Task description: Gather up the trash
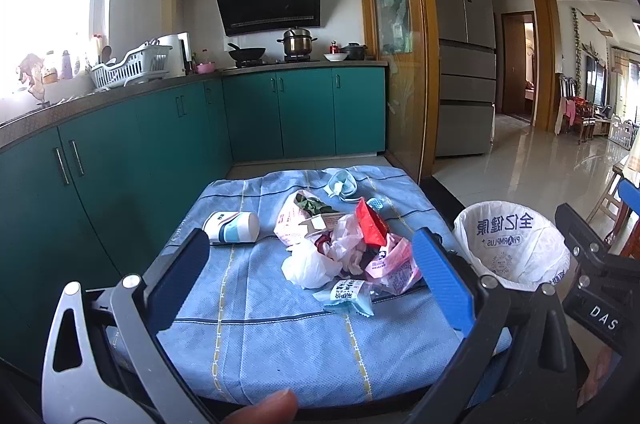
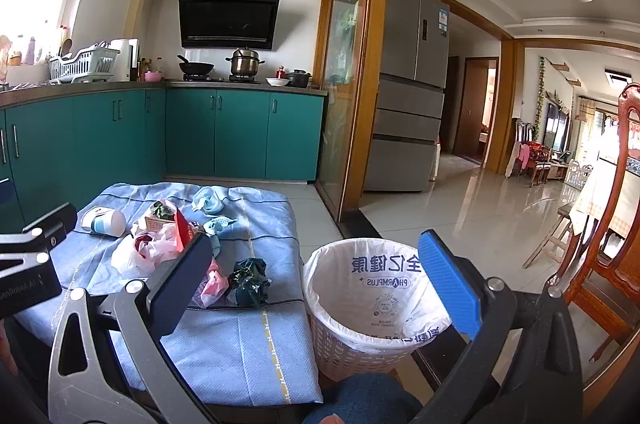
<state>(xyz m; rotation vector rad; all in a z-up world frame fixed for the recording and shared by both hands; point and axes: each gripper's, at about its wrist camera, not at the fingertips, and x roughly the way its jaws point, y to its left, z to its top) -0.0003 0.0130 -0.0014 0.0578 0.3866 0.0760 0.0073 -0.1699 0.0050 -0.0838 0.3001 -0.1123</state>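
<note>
A heap of trash (image 1: 344,248) lies on a blue cloth (image 1: 280,344): white and pink plastic bags, a red wrapper (image 1: 370,224), a small printed packet (image 1: 346,294). A white-and-blue cup (image 1: 232,228) lies on its side to the left. A blue face mask (image 1: 340,183) lies at the far edge. My left gripper (image 1: 310,264) hovers open before the heap, holding nothing. A white basket lined with a printed bag (image 2: 372,288) stands right of the cloth. My right gripper (image 2: 316,272) is open and empty above the basket's near rim. A dark green crumpled wrapper (image 2: 250,280) lies near the cloth's right edge.
Teal kitchen cabinets (image 1: 120,151) run along the left and back, with a stove and pots on the counter (image 1: 296,43). A grey fridge (image 2: 412,91) stands behind a glass door. A wooden chair (image 2: 612,224) is close on the right. Glossy tiled floor (image 2: 460,207) stretches beyond the basket.
</note>
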